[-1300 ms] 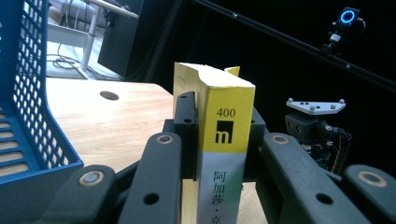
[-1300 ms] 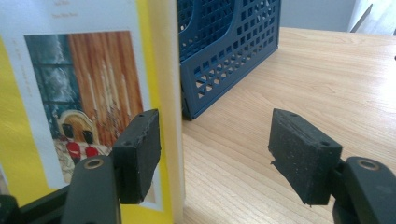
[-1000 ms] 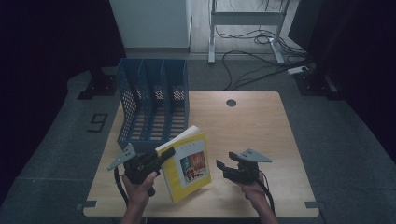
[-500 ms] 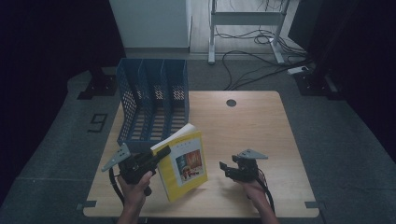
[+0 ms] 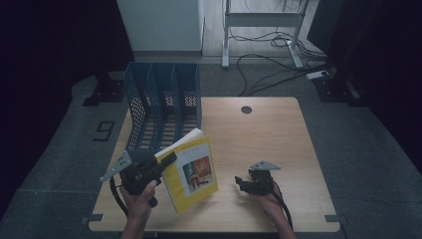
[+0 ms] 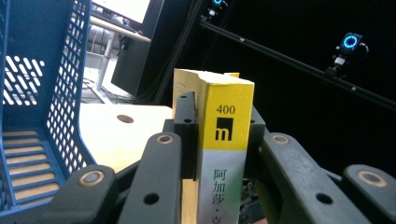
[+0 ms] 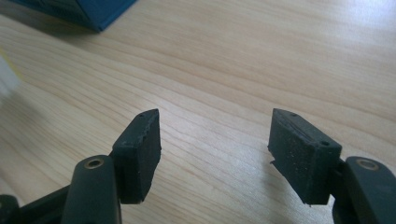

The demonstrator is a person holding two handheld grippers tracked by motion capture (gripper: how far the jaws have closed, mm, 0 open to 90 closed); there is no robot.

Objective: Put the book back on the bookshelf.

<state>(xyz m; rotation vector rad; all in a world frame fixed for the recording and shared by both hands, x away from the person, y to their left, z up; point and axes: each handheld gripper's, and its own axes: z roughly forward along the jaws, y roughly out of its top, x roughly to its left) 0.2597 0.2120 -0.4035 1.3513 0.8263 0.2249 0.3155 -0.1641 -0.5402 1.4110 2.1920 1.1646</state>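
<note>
Far left of the high view there's a blue file rack (image 5: 164,107) made of perforated plastic with three slots, sitting at the upper left of the wooden desk (image 5: 278,134), right along its left edge. Just below it, lower left of centre, the left hand-held gripper (image 5: 166,160) is clamped on a yellow book (image 5: 194,174) by the spine, holding it up off the desk and tilted, with the glossy cover facing the camera. In the left gripper view the black pads squeeze the spine (image 6: 224,154) from both sides; its lower end is cut off by the frame. Middle and right of the desk is bare, smooth woodgrain with loads of free room. At lower right, the right hand-held gripper (image 5: 242,182) sits low over the desk, jaws spread with nothing in between. The desk's near edge is close behind both hands.
</note>
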